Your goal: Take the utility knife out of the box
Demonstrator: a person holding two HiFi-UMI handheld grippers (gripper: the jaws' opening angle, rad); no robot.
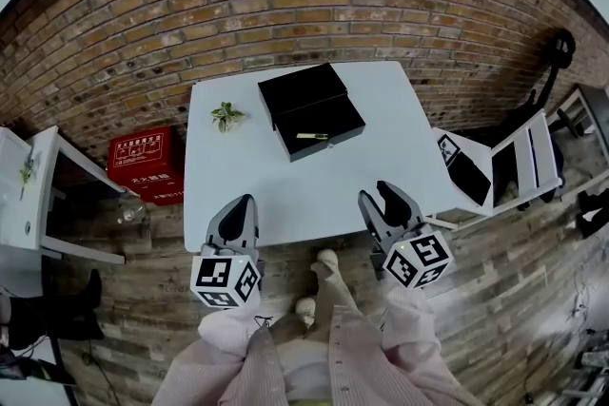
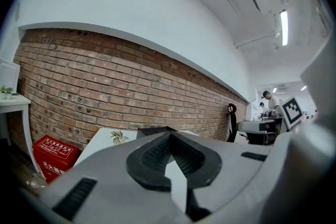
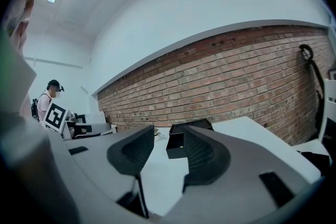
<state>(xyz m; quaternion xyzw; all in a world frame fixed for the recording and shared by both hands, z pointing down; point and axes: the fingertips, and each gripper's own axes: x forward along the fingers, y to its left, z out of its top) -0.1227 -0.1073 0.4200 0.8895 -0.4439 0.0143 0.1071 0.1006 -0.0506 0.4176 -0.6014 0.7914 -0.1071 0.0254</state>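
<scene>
Head view first: the black box [image 1: 344, 129] sits open toward the far side of the white tabletop [image 1: 285, 195], its lid [image 1: 301, 87] lying just behind it. The utility knife [image 1: 311, 136] rests inside the box, a small pale yellowish bar on the dark floor, untouched. Both tools hang at the near edge, well apart from the box. In the left gripper view, the left tool [image 1: 238, 209] has its jaw tips drawn together, with nothing caught between them. The right tool [image 1: 379, 197] stands with its jaws parted and empty, and the right gripper view looks between them toward the box. By my reckoning the job has hardly begun. The reach across, the grip on the knife and the lift out are all left to do.
</scene>
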